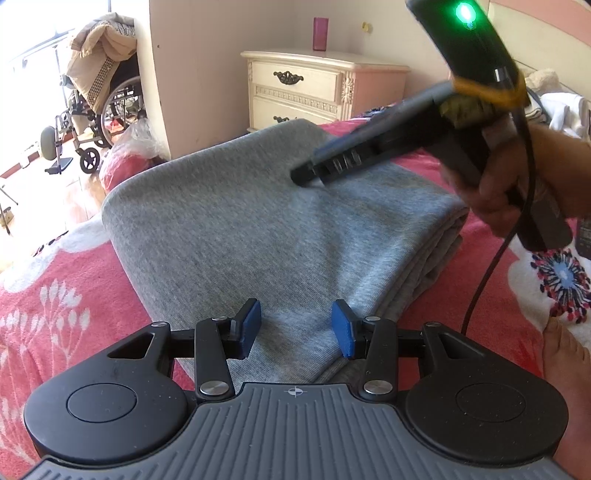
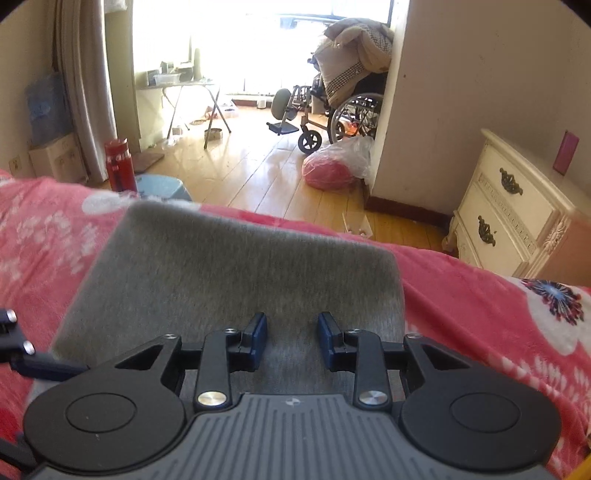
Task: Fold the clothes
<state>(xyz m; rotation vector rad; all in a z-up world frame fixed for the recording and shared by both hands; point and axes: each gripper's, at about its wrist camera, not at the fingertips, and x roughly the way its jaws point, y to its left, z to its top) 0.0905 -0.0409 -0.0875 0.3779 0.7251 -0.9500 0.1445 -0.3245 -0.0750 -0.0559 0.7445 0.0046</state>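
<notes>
- A grey garment (image 1: 258, 229) lies folded into a thick, neat stack on the bed, on top of a pink flowered blanket (image 1: 55, 295); its layered edges show along the side nearest the person's right hand (image 1: 517, 192).
- The left claw (image 1: 297, 328) hangs just over the near corner of the garment, tilted down at a slant. Its blue pads (image 1: 251, 325) stand apart with only grey cloth showing below them, nothing pinched between.
- The right claw (image 2: 291, 341) is also angled down over the garment, its dark blue pads parted by a clear gap, gripping nothing; the cloth looks flat under them.
- From the left-hand camera, the right claw reaches in from the upper right, its tip low over the top of the stack; whether it touches the cloth I cannot tell. The right hand is wrapped round the handle, a black cable (image 1: 495, 258) trailing down from it, and a green light (image 1: 465, 13) glows on the unit above.
- Part of the person's arm (image 1: 569, 369) shows at the right edge of that view.
- Beyond the bed stand a cream nightstand (image 1: 306, 88) with a pink cup (image 1: 320, 33) on it, and a wheelchair (image 2: 340, 110) piled with bedding out on the wooden floor (image 2: 251, 166).
</notes>
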